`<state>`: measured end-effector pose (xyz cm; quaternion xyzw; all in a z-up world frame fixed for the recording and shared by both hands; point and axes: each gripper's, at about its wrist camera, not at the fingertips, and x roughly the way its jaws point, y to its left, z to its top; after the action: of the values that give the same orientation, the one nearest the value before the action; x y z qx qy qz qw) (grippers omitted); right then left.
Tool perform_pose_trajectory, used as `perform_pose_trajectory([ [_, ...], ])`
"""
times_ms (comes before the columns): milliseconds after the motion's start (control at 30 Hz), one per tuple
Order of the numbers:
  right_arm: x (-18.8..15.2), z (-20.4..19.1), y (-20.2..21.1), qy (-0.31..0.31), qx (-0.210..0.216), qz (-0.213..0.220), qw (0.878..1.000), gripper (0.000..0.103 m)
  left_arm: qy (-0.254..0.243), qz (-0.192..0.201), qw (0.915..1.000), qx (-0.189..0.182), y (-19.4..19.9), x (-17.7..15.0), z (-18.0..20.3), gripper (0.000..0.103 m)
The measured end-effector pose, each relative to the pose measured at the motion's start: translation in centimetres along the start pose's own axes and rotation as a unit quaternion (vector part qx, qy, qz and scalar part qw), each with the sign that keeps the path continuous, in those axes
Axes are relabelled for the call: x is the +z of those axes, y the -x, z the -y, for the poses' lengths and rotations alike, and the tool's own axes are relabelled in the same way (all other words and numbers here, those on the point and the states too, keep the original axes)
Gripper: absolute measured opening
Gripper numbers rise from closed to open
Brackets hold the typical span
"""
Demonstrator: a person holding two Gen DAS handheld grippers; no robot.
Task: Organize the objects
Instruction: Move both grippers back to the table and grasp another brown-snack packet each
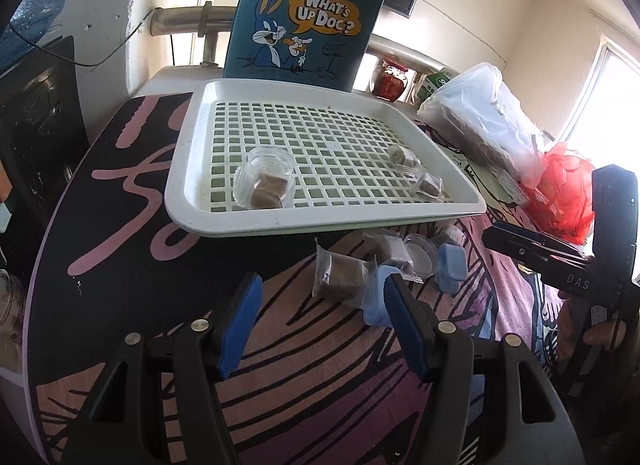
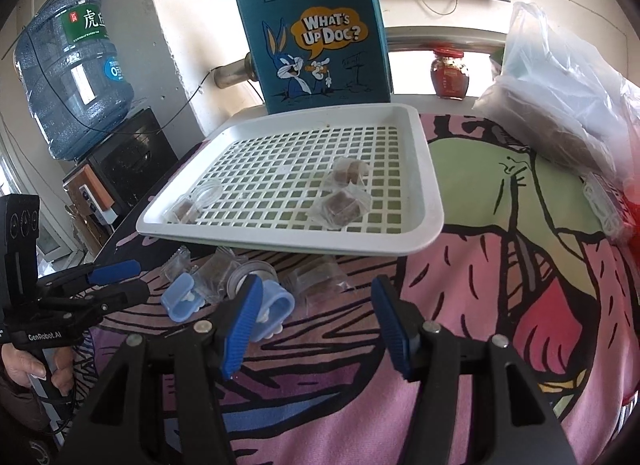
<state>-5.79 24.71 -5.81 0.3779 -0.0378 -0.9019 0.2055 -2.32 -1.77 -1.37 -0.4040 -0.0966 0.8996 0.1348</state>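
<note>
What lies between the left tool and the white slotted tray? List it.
In the left wrist view: a clear packet holding a brown block and a pale blue plastic case lie between the left tool and the white slotted tray.

Left gripper, right gripper: fingers apart, empty.

Left gripper and right gripper: black plastic frames with triangular cut-outs, round silver screws at the joints, and ribbed blue pads on the fingers. White lettering marks each black handle; a thin black cable hangs beside the left handle.
</note>
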Motion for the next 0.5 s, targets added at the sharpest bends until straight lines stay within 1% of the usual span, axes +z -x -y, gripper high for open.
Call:
perform_pose_trajectory([
  [100, 0.5, 1.0, -1.0, -0.001, -0.011, -0.015, 1.000, 0.056, 0.022, -0.013, 0.9997, 0.005, -1.2, 0.5, -1.2, 0.063],
  [167, 0.8, 1.5, -2.1, -0.003, -0.017, -0.028, 0.999, 0.053, 0.018, -0.023, 0.9994, 0.019, -2.2, 0.6, -1.3, 0.063],
  [200, 0.9, 1.7, -2.6, -0.002, -0.016, -0.035, 0.999, 0.052, 0.015, -0.020, 0.9995, 0.021, -2.5, 0.6, -1.2, 0.063],
  [233, 1.0, 1.7, -3.0, 0.002, -0.015, -0.041, 0.999, 0.051, 0.008, -0.017, 0.9996, 0.022, -2.6, 0.7, -0.9, 0.063],
  [300, 1.1, 1.5, -3.6, 0.011, -0.011, -0.048, 0.999, 0.051, 0.009, -0.023, 0.9996, 0.011, -2.9, 0.9, -0.6, 0.063],
  [333, 1.0, 1.3, -3.8, 0.016, -0.007, -0.048, 0.999, 0.051, 0.005, -0.024, 0.9997, 0.005, -3.0, 0.9, -0.3, 0.063],
  [400, 1.0, 0.9, -4.0, 0.025, -0.001, -0.051, 0.998, 0.050, -0.016, -0.033, 0.9993, 0.006, -3.6, 0.9, 0.8, 0.062],
  [467, 0.9, 0.3, -4.2, 0.038, 0.000, -0.058, 0.998, 0.050, -0.040, -0.034, 0.9986, 0.008, -3.8, 0.6, 1.9, 0.062],
  [500, 0.7, 0.1, -4.4, 0.042, 0.002, -0.061, 0.997, 0.049, -0.049, -0.032, 0.9982, 0.010, -3.8, 0.5, 2.2, 0.060],
])
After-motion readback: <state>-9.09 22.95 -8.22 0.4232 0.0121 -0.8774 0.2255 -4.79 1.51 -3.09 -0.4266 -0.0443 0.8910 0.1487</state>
